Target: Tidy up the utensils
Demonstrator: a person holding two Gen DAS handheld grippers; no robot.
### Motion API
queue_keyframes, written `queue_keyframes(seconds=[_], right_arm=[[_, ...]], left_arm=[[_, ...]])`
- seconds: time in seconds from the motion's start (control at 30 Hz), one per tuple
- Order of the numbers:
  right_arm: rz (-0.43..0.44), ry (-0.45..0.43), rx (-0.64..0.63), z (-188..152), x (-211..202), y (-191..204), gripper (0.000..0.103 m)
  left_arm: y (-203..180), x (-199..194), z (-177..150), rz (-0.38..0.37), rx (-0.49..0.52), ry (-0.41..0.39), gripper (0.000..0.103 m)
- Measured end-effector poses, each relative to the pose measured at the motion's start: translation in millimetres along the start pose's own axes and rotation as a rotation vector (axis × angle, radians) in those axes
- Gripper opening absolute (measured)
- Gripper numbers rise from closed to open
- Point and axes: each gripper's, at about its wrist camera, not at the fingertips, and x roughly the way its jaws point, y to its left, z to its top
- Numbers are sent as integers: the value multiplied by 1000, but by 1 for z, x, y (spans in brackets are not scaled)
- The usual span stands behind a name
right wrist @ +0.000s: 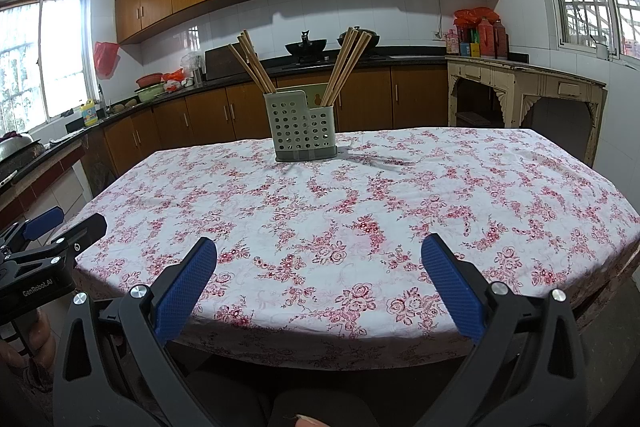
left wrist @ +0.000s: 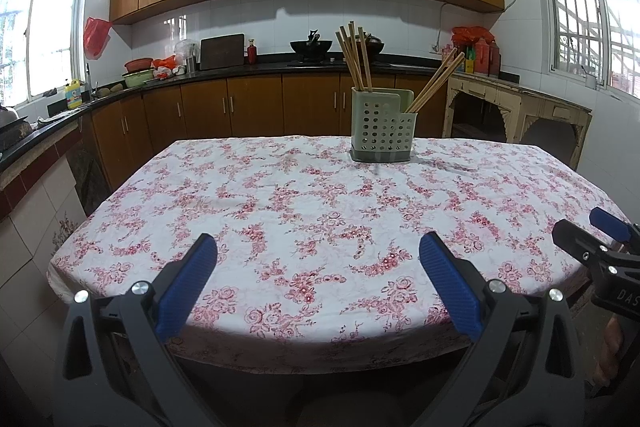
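A pale green perforated utensil holder [left wrist: 382,125] [right wrist: 303,127] with two compartments stands at the far side of the table. One bunch of wooden chopsticks [left wrist: 354,57] [right wrist: 251,63] leans left in the taller compartment. Another bunch [left wrist: 438,79] [right wrist: 347,61] leans right in the lower compartment. My left gripper [left wrist: 318,253] is open and empty over the table's near edge; it also shows at the left of the right wrist view [right wrist: 64,223]. My right gripper [right wrist: 320,255] is open and empty over the near edge; it shows at the right of the left wrist view [left wrist: 588,223].
The table has a white cloth with red flowers [left wrist: 304,211] [right wrist: 360,203]. Kitchen counters with cabinets [left wrist: 240,107] run along the back and left. A worn cream side table [left wrist: 520,107] [right wrist: 528,87] stands at the right.
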Motion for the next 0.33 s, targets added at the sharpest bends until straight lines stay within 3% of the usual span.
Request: queue_keyframes(seconds=[0.33], right_arm=[[0, 0, 0, 0, 0, 0, 101]], left_arm=[[0, 0, 0, 0, 0, -1, 99]])
